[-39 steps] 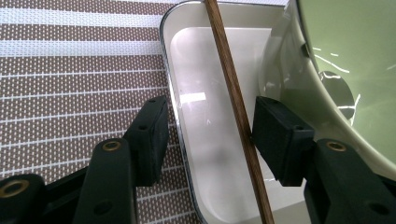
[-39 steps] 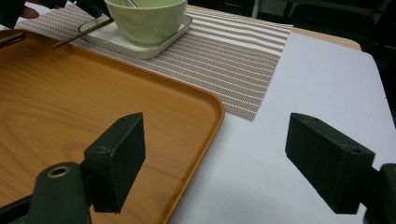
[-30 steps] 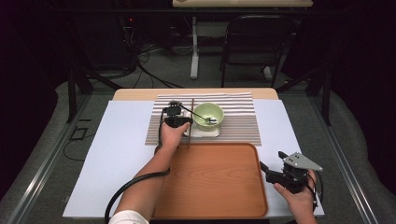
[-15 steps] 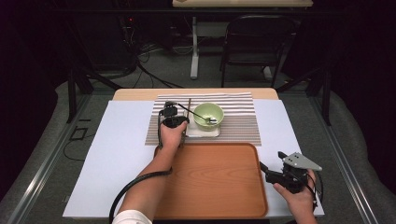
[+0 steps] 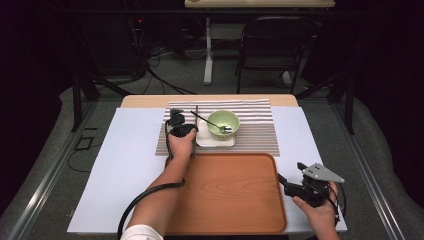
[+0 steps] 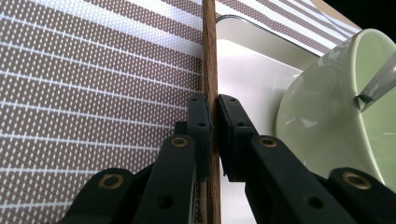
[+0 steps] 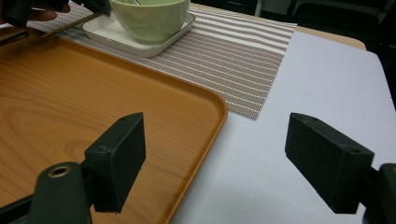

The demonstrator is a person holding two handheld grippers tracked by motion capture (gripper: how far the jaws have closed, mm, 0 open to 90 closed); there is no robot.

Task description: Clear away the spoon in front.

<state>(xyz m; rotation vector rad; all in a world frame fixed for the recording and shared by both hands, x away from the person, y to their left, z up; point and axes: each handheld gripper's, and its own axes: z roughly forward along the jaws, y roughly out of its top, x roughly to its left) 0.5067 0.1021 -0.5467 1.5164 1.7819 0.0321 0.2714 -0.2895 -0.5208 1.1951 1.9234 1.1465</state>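
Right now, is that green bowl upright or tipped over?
Upright. The green bowl sits rim-up on the white square plate, with a spoon resting in it.

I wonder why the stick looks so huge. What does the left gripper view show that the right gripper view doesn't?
Left gripper view: a close look at the left gripper pinching the wooden stick. Its jaws have just been closing, with the stick between them.
Right gripper view: the open right gripper, the orange tray and the white table cover.
Both: the green bowl, its white plate, the striped mat and the stick, far off in the right gripper view.
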